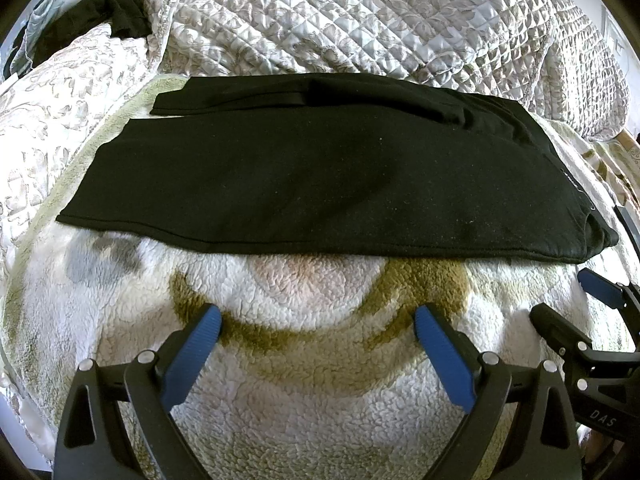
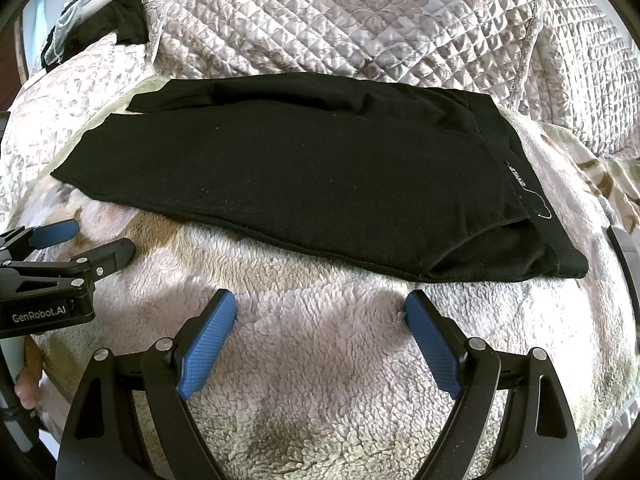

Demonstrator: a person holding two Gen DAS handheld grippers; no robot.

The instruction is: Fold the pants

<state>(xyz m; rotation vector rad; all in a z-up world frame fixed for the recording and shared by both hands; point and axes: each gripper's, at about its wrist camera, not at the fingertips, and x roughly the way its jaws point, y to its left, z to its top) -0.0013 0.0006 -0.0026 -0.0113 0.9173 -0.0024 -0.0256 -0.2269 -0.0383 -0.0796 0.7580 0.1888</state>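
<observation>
Black pants (image 1: pixel 312 168) lie flat across a fluffy blanket (image 1: pixel 312 380), legs stacked, hems to the left and waistband with a small label to the right; the right wrist view shows the same pants (image 2: pixel 304 184). My left gripper (image 1: pixel 318 320) hovers open over the blanket just short of the pants' near edge, nothing between its blue pads. My right gripper (image 2: pixel 320 306) is open too, also just short of that edge, nearer the waistband. Each gripper shows in the other's view: the right gripper (image 1: pixel 568 300) at the right edge, the left gripper (image 2: pixel 96 240) at the left edge.
A quilted floral bedspread (image 1: pixel 360 20) is bunched up behind the pants. Another dark garment (image 1: pixel 120 12) lies at the far left on the bed. A person's fingers (image 2: pixel 28 392) show at the lower left of the right wrist view.
</observation>
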